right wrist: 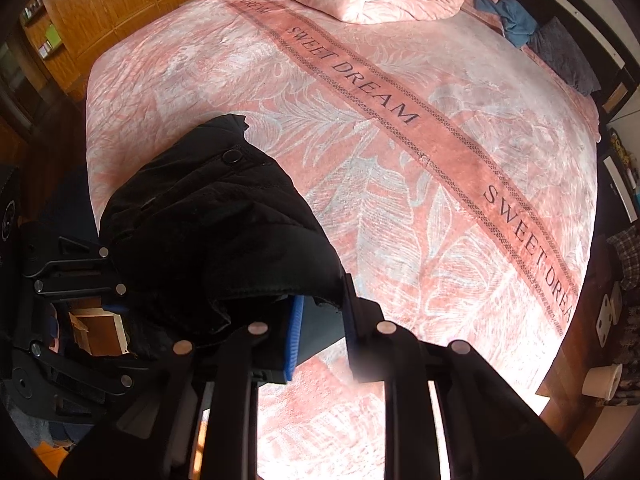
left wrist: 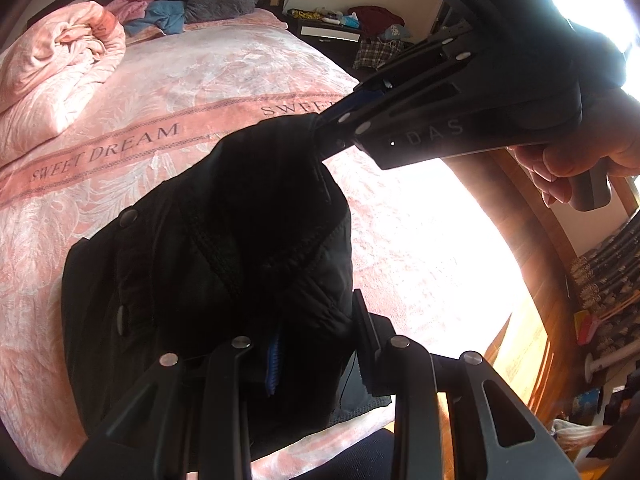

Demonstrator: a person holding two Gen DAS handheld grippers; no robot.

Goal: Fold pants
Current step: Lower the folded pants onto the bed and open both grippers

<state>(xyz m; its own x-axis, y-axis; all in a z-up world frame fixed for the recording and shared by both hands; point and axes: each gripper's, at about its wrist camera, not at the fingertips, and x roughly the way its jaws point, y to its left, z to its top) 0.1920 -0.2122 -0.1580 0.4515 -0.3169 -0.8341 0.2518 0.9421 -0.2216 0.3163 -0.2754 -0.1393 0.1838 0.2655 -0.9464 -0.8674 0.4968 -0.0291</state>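
Black quilted fabric fills your left wrist view: the dark padded pants (left wrist: 248, 240) hang bunched above the pink leaf-patterned bedspread (left wrist: 120, 208), near the bed's foot edge. Your left gripper (left wrist: 320, 356) has its jaws closed on a fold of the cloth, which is pinched between the blue pad and the opposite finger. Toward the upper right, your right gripper (left wrist: 332, 124) clamps another part of the same garment, with your hand (left wrist: 580, 168) on its handle. A rumpled pink duvet (left wrist: 60, 64) sits at the bed's far left corner. In your right wrist view, the pants (right wrist: 208, 232) drape over your right gripper (right wrist: 320, 320), whose narrow jaws hold the black hem. Your left gripper (right wrist: 116, 300) grips the fabric at the left, over the bed's near edge.
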